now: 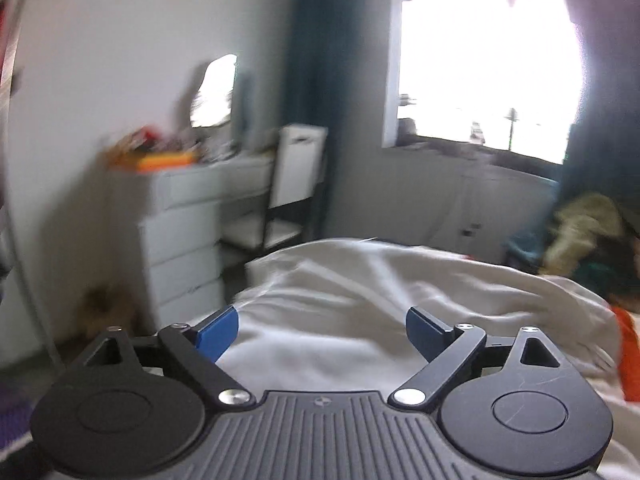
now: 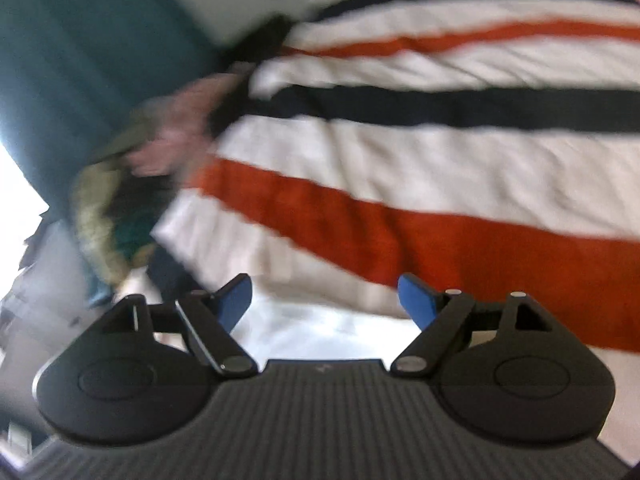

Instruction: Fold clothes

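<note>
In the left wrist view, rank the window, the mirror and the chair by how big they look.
1. Window, clearly largest.
2. Chair.
3. Mirror, though blur leaves it close to the chair.

Both views are motion-blurred. Clutter on the white dresser [image 1: 188,196] cannot be identified. The heap of clothes [image 2: 120,200] at the bed's far left is smeared, items indistinguishable. The striped bedcover [image 2: 440,168] runs off the right edge.
</note>
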